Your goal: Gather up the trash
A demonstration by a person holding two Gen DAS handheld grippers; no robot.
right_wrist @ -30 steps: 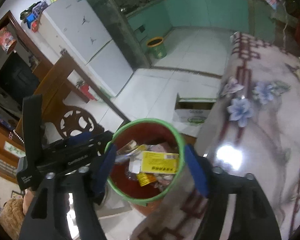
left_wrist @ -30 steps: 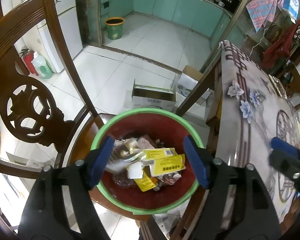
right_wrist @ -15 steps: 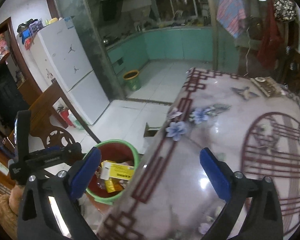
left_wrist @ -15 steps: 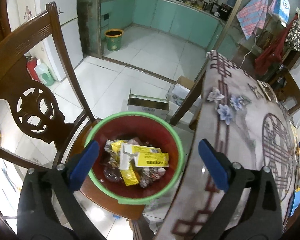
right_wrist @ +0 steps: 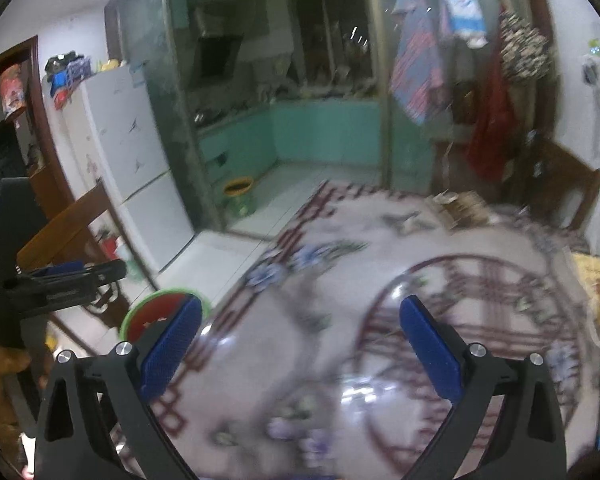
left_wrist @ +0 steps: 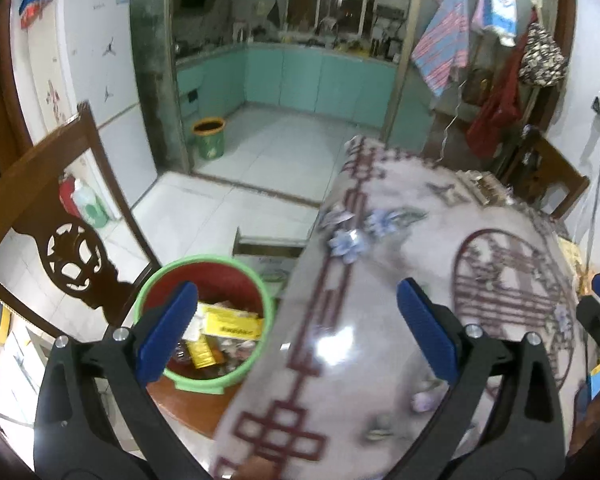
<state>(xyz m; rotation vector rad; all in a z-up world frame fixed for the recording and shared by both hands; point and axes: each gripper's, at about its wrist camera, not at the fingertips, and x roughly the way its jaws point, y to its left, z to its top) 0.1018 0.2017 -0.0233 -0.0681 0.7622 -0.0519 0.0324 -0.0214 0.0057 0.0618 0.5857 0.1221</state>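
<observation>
left gripper (left_wrist: 298,330): jaws spread wide, nothing between them. it hangs over the counter (left_wrist: 380,320) edge, its left pad in front of the bin (left_wrist: 180,380) and its right pad over the counter.

right gripper (right_wrist: 300,354): jaws spread wide, nothing between them. it hangs over the counter, whose patterned cover shows blue flowers (right_wrist: 284,266) and a dark red round motif (right_wrist: 480,320). this view is blurred.

bin: red inside, green rim. it stands on the seat of a wooden chair (left_wrist: 72,248), just beside the counter's left edge. in the right wrist view only part of the rim (right_wrist: 160,296) shows, behind the left pad.

trash (left_wrist: 228,324): lies inside the bin. a yellow carton sits on top; a smaller yellow packet and crumpled wrappers lie beneath it. part of the pile is hidden by the left gripper's left pad.

surroundings:
- a cardboard box (left_wrist: 268,248) is on the floor between the bin and the counter's far corner.
- a second bin (left_wrist: 209,138), green with an orange rim, stands on the kitchen floor, well apart from the chair.
- a white fridge (left_wrist: 96,92) stands behind the chair.
- a small stack of items (left_wrist: 480,188) lies at the counter's far edge; too blurred to identify.
- the left gripper's body (right_wrist: 52,284) appears at the left of the right wrist view, held in a hand.
</observation>
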